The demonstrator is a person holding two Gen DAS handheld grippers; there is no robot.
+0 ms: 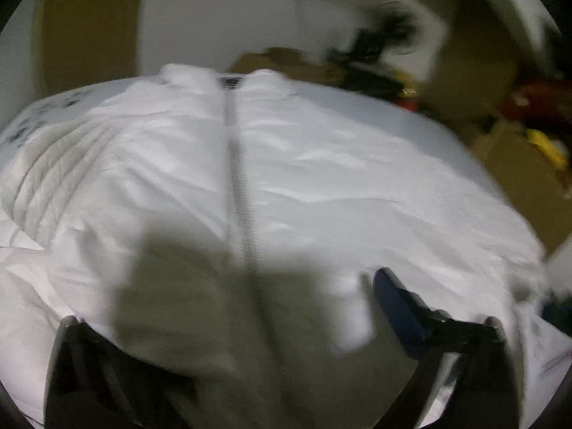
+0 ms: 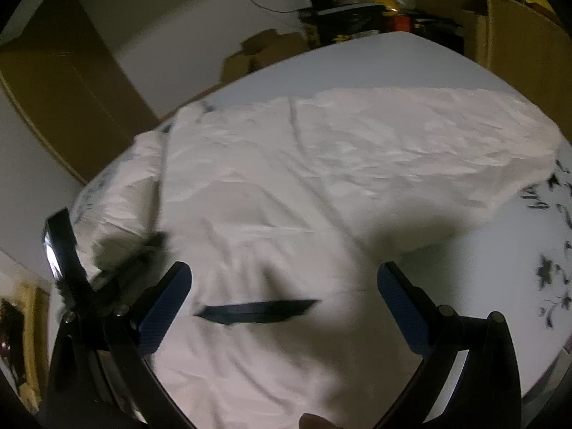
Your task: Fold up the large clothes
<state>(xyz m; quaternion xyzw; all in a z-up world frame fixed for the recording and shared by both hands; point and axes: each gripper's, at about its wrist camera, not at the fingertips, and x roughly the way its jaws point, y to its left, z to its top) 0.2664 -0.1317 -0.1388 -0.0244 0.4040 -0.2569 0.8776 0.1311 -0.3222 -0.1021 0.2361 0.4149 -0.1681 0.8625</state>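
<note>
A large white zip-front jacket (image 1: 293, 164) lies spread on the bed, its grey zipper (image 1: 236, 164) running up to the collar at the far end. It also fills the right wrist view (image 2: 286, 186), where a black strip (image 2: 255, 311) lies on the fabric between the fingers. My left gripper (image 1: 228, 304) hovers over the jacket's lower hem; its right blue finger (image 1: 397, 307) shows, the left finger is hidden under white fabric. My right gripper (image 2: 282, 293) is open just above the cloth, one sleeve (image 2: 429, 150) stretching away to the right.
The bed has a pale sheet with black flower prints (image 2: 550, 268). Cardboard boxes (image 1: 518, 164) and dark clutter (image 1: 375, 57) stand beyond the far and right bed edges. A brown door or wardrobe (image 2: 64, 107) is at the left.
</note>
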